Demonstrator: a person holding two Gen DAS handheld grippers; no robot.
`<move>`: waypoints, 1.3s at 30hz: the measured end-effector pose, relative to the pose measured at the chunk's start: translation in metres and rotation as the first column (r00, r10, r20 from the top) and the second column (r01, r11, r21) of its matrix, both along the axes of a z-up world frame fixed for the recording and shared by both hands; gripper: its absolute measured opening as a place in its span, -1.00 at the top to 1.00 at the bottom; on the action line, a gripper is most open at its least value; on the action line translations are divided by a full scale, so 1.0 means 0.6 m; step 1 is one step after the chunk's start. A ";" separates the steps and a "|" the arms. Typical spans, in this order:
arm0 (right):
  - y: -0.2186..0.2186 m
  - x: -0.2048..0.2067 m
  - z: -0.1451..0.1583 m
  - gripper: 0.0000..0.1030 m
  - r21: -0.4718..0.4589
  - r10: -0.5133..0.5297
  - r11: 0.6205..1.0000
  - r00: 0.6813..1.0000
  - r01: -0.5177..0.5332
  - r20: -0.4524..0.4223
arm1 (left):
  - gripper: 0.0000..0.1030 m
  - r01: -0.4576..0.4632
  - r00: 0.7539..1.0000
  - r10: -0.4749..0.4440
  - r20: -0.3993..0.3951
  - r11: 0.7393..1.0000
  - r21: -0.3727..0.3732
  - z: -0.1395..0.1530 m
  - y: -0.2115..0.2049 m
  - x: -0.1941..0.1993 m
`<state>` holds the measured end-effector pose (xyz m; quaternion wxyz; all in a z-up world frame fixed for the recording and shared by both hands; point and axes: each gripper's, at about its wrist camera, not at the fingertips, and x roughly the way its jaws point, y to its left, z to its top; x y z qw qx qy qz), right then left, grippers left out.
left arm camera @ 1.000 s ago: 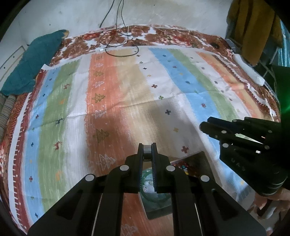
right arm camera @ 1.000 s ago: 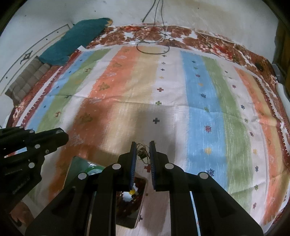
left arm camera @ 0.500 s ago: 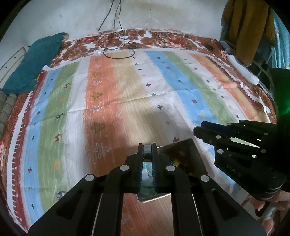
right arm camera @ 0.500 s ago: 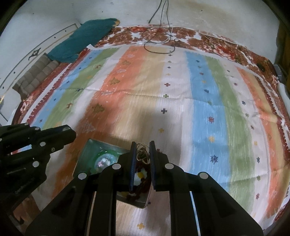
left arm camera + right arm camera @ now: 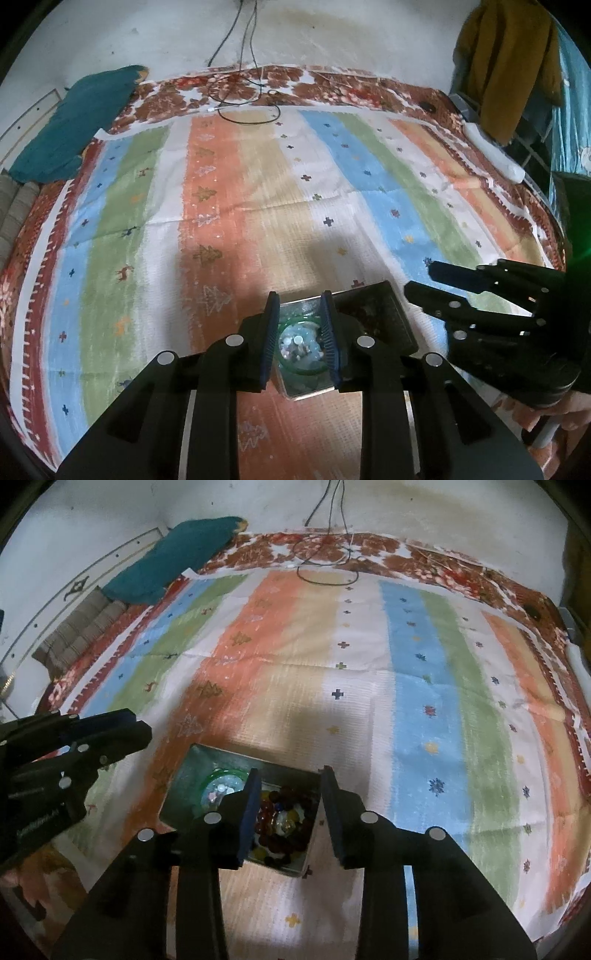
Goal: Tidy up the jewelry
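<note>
A two-compartment metal tray lies on the striped bedspread. Its left compartment holds a green bangle ring with small pale pieces. Its right compartment holds dark red and mixed beads. My left gripper is open and empty, above the green bangle compartment. My right gripper is open and empty, above the bead compartment. Each gripper shows at the edge of the other's view: the right one, the left one.
The striped bedspread covers the whole surface. A teal cloth lies at the far left corner. Black cables lie at the far edge. A white object sits at the right edge, with hanging clothes behind.
Both grippers have opened. The left one let go of a small item over the bangle compartment; the right one let go of a thin chain over the beads. Both views drew back, showing more tray.
</note>
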<state>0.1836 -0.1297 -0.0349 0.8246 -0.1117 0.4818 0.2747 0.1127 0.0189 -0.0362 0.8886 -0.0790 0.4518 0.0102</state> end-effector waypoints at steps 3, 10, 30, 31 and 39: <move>-0.006 -0.011 0.011 0.24 0.000 0.002 1.000 1.000 -0.002 0.018 | 0.40 0.004 1.000 -0.003 0.009 1.000 -0.013 0.005 0.000 -0.015; -0.031 -0.039 0.038 -0.06 0.037 0.020 0.999 0.998 -0.022 0.054 | -0.05 0.012 1.000 -0.011 0.029 0.999 -0.034 0.017 0.002 -0.059; -0.081 -0.106 0.083 -0.75 0.118 0.044 0.991 0.987 -0.063 0.156 | -0.89 0.030 0.989 -0.026 0.146 0.999 -0.019 0.045 -0.019 -0.157; -0.083 -0.107 0.083 -0.76 0.121 0.045 0.991 0.988 -0.063 0.149 | -0.89 0.033 0.989 -0.029 0.148 0.999 -0.024 0.045 -0.019 -0.159; -0.093 -0.121 0.092 -0.83 0.142 0.047 0.987 0.987 -0.070 0.154 | -0.89 0.016 0.988 -0.015 0.152 1.000 -0.002 0.044 -0.022 -0.162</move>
